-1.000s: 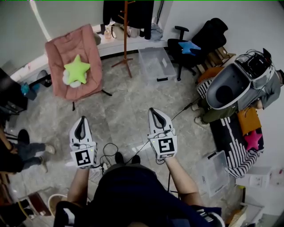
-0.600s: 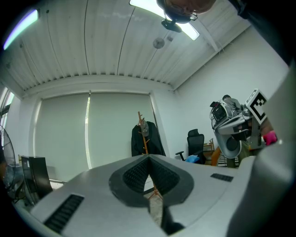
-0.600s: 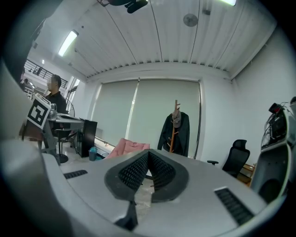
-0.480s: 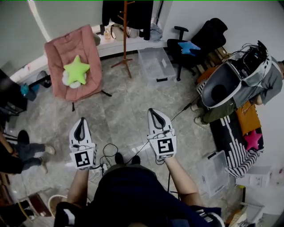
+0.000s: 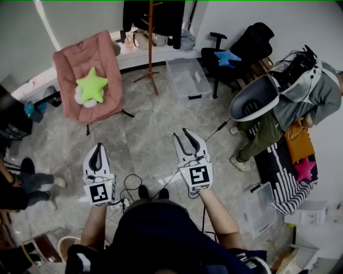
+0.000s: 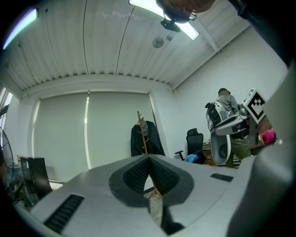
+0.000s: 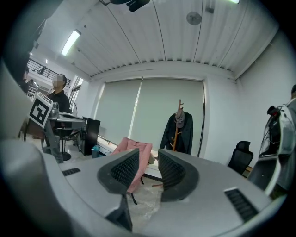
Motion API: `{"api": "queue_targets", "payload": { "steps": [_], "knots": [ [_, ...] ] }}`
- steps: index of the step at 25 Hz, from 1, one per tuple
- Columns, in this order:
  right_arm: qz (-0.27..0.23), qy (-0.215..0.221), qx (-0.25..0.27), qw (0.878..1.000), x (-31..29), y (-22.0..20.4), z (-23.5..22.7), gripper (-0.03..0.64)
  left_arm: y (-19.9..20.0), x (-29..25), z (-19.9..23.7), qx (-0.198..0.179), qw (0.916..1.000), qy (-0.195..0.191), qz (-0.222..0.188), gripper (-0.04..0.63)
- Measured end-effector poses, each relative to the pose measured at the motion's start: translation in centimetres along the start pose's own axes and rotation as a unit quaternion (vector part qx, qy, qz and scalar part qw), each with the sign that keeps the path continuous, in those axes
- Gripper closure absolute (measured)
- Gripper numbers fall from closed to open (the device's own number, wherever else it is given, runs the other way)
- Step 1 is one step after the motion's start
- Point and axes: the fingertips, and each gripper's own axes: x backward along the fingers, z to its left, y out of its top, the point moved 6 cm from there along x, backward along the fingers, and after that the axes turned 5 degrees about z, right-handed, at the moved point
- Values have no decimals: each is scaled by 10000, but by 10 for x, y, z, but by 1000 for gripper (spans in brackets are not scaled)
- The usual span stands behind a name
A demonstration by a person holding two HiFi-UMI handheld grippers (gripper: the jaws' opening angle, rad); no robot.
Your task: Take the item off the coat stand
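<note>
The wooden coat stand stands far across the room by the window ledge, with a dark coat hanging on it. The right gripper view shows the coat stand with a grey cap on top of the coat. In the left gripper view the coat stand is small and distant. My left gripper is held low over the floor, jaws shut and empty. My right gripper is beside it; its jaws are opening, with nothing between them. Both are far from the stand.
A pink folding chair with a green star cushion stands left of the stand. A clear plastic bin and a black office chair sit to its right. A person stands at right. Cables lie on the floor.
My right gripper's jaws have parted from shut to a clear gap. The person at right has straightened up and shifted. My left gripper has stayed put.
</note>
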Motion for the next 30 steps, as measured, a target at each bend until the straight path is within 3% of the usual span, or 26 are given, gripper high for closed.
{"api": "queue_targets", "payload": {
  "steps": [9, 13, 30],
  "knots": [
    [-56, 263, 47, 9996, -13, 7, 8, 332, -2, -2, 9, -7, 10000, -8, 37, 572],
    [-128, 344, 20, 9993, -11, 13, 8, 298, -1, -1, 9, -30, 10000, -11, 19, 572],
    [-242, 302, 158, 9991, -92, 43, 9, 293, -10, -45, 49, 21, 9992, -383, 101, 572]
  ]
}}
